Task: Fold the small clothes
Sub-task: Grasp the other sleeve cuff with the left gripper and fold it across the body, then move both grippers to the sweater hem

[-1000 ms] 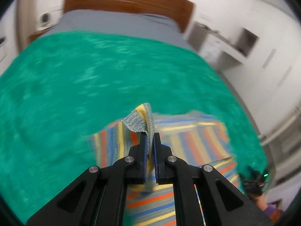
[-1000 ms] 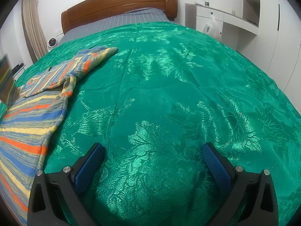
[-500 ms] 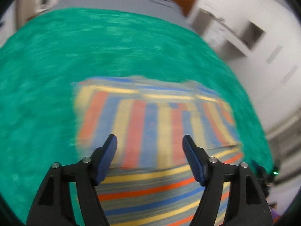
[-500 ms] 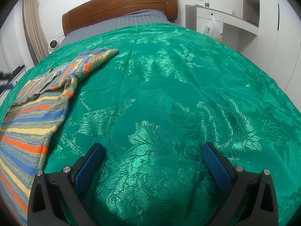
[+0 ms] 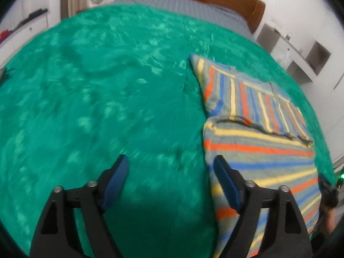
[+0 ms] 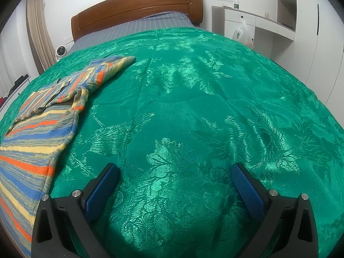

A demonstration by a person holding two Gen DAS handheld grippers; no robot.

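Note:
A striped knit garment [image 5: 253, 133] in grey, yellow, orange and blue lies on the green bedspread [image 5: 107, 99], with one sleeve folded across its upper part. My left gripper [image 5: 169, 172] is open and empty, just left of the garment's edge. In the right wrist view the garment [image 6: 43, 116] lies at the left. My right gripper [image 6: 175, 178] is open and empty over bare bedspread [image 6: 204, 107], to the right of the garment.
A wooden headboard [image 6: 137, 6] and grey sheet [image 6: 139, 25] are at the far end of the bed. White cabinets [image 6: 268, 28] stand along the right wall. A small fan [image 6: 61, 50] and curtain [image 6: 38, 32] are at the far left.
My left gripper let go of the garment's sleeve end, opened, and swung left off the garment. The sleeve now lies folded across the garment. My right gripper has not moved.

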